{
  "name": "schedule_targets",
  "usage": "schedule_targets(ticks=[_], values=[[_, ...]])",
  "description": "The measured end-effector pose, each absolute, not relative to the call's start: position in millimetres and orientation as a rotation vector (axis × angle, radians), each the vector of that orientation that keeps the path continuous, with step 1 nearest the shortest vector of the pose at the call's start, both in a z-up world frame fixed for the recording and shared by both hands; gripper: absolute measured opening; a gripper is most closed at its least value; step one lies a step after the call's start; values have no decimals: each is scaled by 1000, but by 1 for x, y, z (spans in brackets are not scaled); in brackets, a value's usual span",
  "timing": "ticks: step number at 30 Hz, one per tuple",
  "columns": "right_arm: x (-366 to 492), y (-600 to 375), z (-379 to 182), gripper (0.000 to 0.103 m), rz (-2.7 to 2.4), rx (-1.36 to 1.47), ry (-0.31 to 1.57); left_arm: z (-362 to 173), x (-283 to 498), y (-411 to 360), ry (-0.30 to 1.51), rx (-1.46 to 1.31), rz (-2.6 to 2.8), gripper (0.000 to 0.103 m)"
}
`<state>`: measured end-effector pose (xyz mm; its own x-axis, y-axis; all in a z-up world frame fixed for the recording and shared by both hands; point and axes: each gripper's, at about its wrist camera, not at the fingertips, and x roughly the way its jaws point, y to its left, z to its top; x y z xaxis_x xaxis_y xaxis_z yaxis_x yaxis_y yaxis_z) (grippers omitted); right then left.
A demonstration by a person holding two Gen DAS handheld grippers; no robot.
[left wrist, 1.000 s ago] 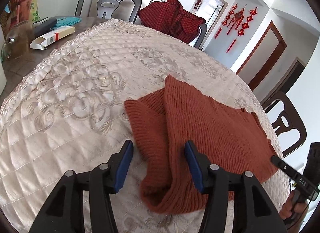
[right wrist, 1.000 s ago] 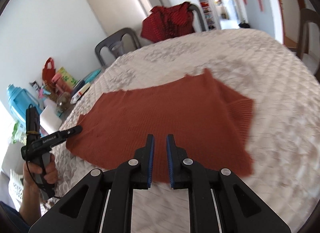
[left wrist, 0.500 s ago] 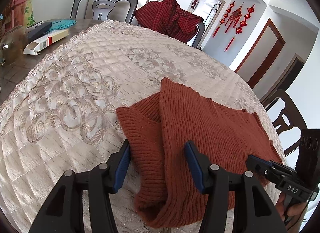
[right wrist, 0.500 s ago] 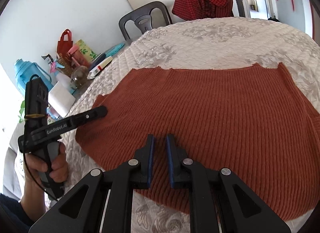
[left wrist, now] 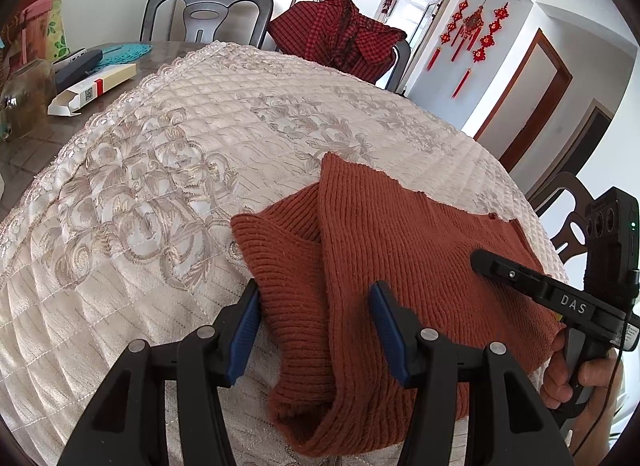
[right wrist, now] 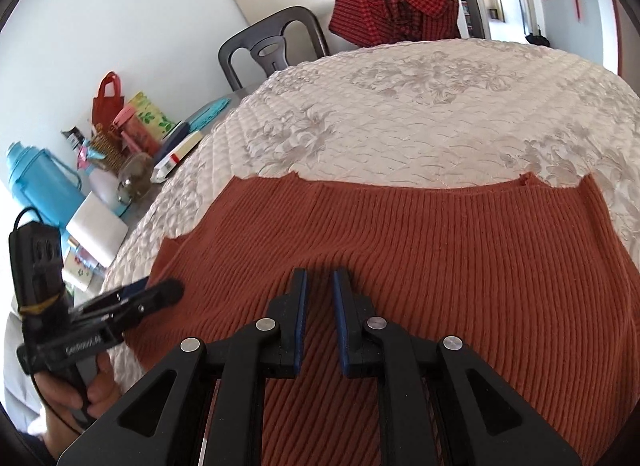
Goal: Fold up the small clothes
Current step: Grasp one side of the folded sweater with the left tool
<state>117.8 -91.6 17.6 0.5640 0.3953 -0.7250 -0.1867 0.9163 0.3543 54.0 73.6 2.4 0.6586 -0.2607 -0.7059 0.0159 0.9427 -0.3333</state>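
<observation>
A rust-brown knitted sweater lies spread on the quilted cream tablecloth, one sleeve folded in over its body at the left. My left gripper is open just above that folded sleeve; its blue pads straddle the knit without pinching it. My right gripper is shut, with only a thin slit between the pads and nothing in it. It hovers low over the middle of the sweater. The right gripper reaches in over the sweater's right part in the left wrist view. The left gripper sits at the sweater's left edge.
A red checked garment hangs on a chair at the far side, with a grey chair beside it. A white carton, a glass jar and a blue flask crowd the table's left end. Another chair stands at the right.
My right gripper has moved in from the sweater's right edge to above its middle, still shut. The left gripper has stayed over the folded sleeve, open as before.
</observation>
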Motion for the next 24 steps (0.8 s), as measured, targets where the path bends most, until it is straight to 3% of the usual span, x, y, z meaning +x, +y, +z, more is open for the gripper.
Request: schedule_targets(ticks=[14,24], values=[[61,-87,21,23,418,252,905,3,54,71,843,-300,-156,58],[50,-93,13,24,453,295,909,2,55,76,838,-325,-169,58]])
